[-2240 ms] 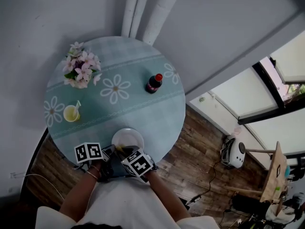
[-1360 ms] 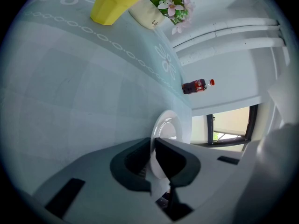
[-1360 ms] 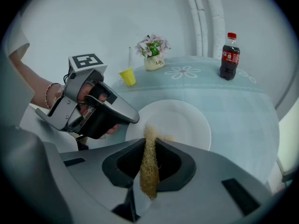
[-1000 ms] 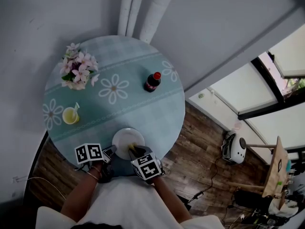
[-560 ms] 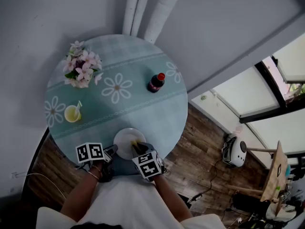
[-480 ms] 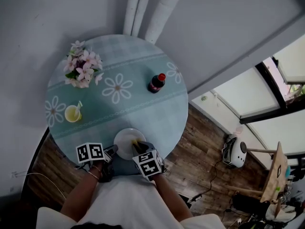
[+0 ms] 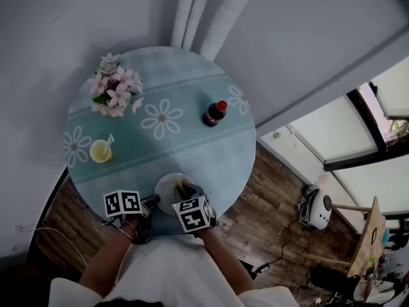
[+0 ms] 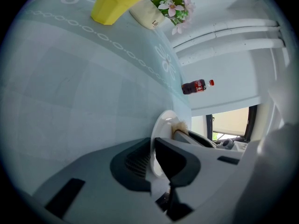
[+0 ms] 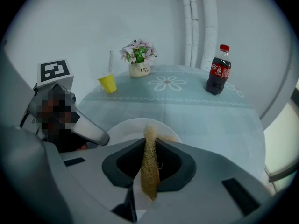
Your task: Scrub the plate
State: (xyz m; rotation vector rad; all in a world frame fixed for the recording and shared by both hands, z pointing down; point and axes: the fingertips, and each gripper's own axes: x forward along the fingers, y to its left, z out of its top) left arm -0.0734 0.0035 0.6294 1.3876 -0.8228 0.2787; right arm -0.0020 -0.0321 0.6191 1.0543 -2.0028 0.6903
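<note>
Teal checked cloth (image 7: 192, 146), white daisies, covers the round table, centre frame. White plate (image 7: 167, 187) sits at its lower edge. Left gripper (image 8: 153, 155) pinches the plate's rim; right gripper (image 9: 150, 148) clamps a loofah scrubber (image 9: 149, 176) over it. Wood-plank floor (image 7: 268, 190) lower right. Grey wall and white pipes (image 7: 211, 11) at top.

A round table (image 7: 192, 88) with a blue-green flowered cloth stands close to a grey wall (image 7: 51, 18). White pipes (image 7: 211, 11) run up the wall on the far side. The floor (image 7: 268, 197) is brown wood. Bright windows (image 7: 358, 139) on the right let in daylight.
</note>
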